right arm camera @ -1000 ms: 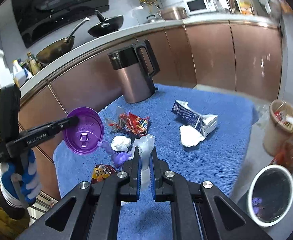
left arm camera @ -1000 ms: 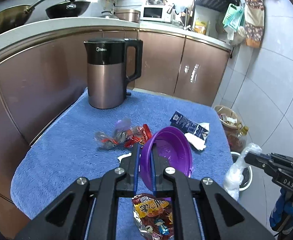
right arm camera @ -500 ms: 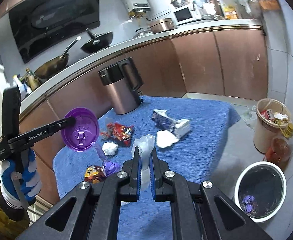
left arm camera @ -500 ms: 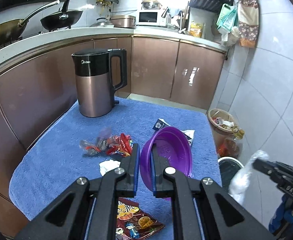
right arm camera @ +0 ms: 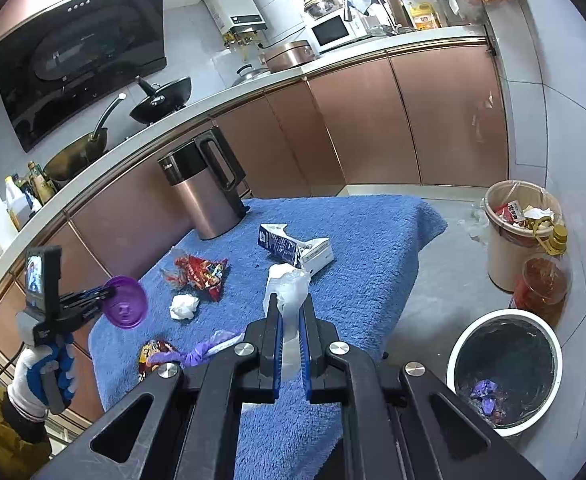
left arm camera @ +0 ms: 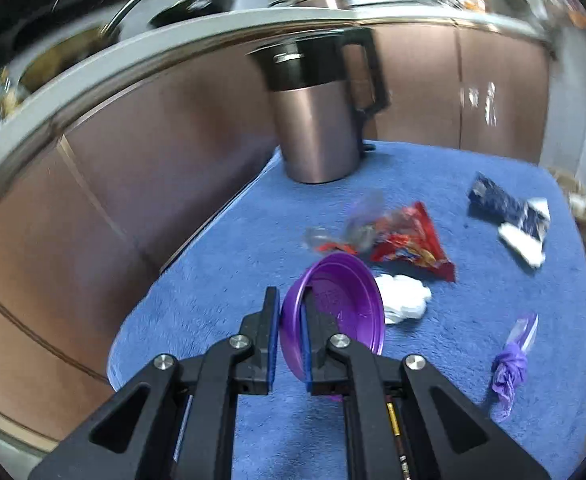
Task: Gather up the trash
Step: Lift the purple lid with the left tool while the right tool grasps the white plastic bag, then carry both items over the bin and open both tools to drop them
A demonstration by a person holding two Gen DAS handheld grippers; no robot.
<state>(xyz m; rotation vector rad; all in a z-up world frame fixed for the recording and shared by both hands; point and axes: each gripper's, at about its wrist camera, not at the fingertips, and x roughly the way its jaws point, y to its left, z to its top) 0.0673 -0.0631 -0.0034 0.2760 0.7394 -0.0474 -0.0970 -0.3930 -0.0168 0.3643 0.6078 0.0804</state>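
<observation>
Purple lid (left arm camera: pixel 345 312) round, pinched by left fingers (left arm camera: pixel 271 320); right fingers (right arm camera: pixel 271 320) pinching clear plastic (right arm camera: pixel 291 292).

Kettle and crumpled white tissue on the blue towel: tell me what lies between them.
In the right wrist view, the red snack wrapper lies between the kettle and the crumpled white tissue, beside a clear wrapper. The left wrist view shows the same, blurred.

Fluffy blue terry towel (right arm camera: pixel 373 248), brushed metal kettle (right arm camera: pixel 205 200) with glossy black plastic handle, shiny purple plastic lid (left arm camera: pixel 335 320), crinkly red foil wrapper (left arm camera: pixel 409 240) at its one o'clock, crumpled white tissue (right arm camera: pixel 183 306), glossy copper cabinet doors (right arm camera: pixel 433 120)
</observation>
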